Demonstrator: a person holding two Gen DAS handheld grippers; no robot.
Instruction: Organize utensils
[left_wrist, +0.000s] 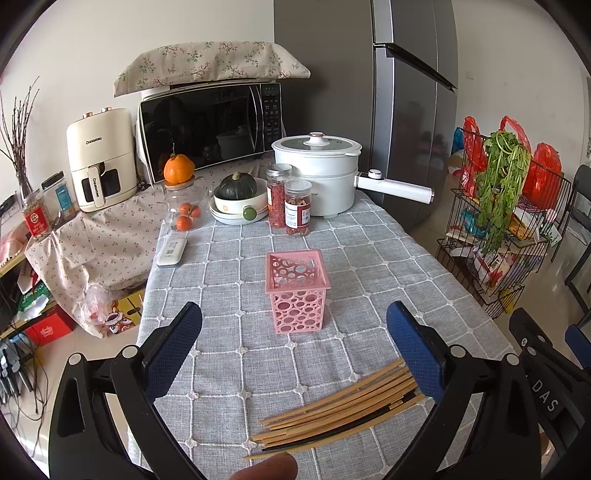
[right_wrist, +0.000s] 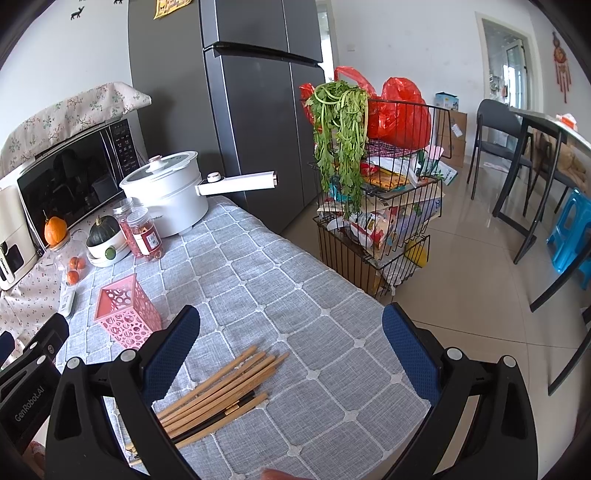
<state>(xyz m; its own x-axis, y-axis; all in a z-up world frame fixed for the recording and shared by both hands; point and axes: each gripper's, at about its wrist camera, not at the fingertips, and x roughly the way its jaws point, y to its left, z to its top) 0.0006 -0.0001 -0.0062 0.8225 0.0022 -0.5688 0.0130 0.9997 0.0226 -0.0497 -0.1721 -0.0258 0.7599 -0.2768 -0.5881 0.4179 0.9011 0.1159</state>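
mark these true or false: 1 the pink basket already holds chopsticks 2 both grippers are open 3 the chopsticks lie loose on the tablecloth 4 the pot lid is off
1. False: the pink basket is empty.
2. True: the left gripper and right gripper both have jaws wide apart, holding nothing.
3. True: the chopsticks lie in a loose bundle on the tablecloth.
4. False: the lid sits on the white pot.
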